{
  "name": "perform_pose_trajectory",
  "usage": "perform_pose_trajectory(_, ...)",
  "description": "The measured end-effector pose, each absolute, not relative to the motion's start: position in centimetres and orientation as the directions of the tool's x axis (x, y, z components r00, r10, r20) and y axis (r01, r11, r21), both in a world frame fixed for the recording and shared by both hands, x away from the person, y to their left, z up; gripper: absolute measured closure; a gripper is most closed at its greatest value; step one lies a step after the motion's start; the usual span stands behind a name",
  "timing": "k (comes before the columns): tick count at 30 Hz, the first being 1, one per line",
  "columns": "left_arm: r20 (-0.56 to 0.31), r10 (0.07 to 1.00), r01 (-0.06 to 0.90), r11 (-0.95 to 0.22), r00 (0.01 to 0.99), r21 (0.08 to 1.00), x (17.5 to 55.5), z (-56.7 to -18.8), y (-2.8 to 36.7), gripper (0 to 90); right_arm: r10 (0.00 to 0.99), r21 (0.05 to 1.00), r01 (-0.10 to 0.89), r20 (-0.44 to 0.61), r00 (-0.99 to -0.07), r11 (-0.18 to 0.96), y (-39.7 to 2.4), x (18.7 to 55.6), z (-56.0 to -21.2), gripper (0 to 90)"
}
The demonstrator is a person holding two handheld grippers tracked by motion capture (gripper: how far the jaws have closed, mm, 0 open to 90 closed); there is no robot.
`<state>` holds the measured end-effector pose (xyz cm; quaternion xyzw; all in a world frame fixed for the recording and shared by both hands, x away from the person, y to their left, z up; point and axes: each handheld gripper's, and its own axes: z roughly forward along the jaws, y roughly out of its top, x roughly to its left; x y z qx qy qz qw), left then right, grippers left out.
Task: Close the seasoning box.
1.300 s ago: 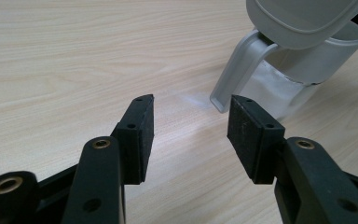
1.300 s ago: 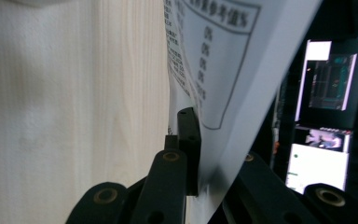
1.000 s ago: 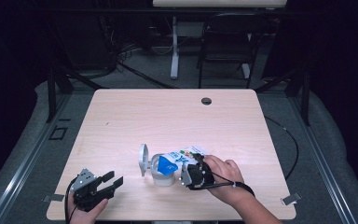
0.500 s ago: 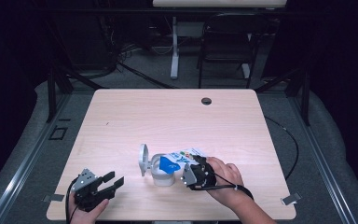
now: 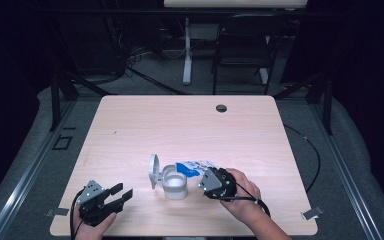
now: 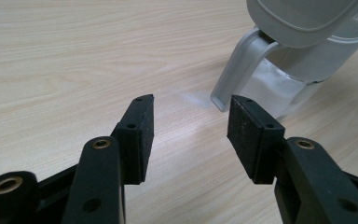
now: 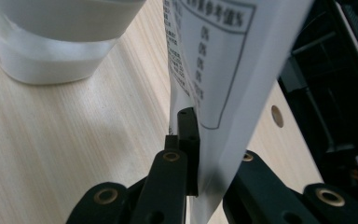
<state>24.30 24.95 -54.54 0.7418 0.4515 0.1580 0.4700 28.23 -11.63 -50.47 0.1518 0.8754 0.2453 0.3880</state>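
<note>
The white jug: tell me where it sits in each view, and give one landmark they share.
High view: jug at lower centre, its lid flipped up on the left.
Left gripper view: upper right, beyond the open claw.
Right gripper view: upper left, beside the pouch.
Shared landmark: the wooden table.

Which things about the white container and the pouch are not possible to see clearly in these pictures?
- Contents of the white container: high view, too small to tell.
- Print on the pouch: right gripper view, cut off by the top edge; in the high view, too small.
- Pouch opening: high view, too small to tell.
- Container lid: left gripper view, cut off by the top edge.
- Right hand-held gripper pads: mostly behind the pouch.
</note>
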Motion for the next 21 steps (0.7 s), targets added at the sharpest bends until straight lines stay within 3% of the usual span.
perform_pose_trajectory(12,-0.18,0.816,0.514,-0.16,0.549,0.843,24.3,-54.2,24.5,51.6,0.652,0.723,0.22,-0.392,-0.649,0.655,-13.9,28.7,-50.9,88.4)
perform_pose_trajectory(21,-0.175,0.809,0.514,-0.176,0.562,0.839,24.4,-54.1,23.8,51.6,0.752,0.8,0.307,-0.249,-0.611,0.515,-15.7,28.9,-51.5,88.4)
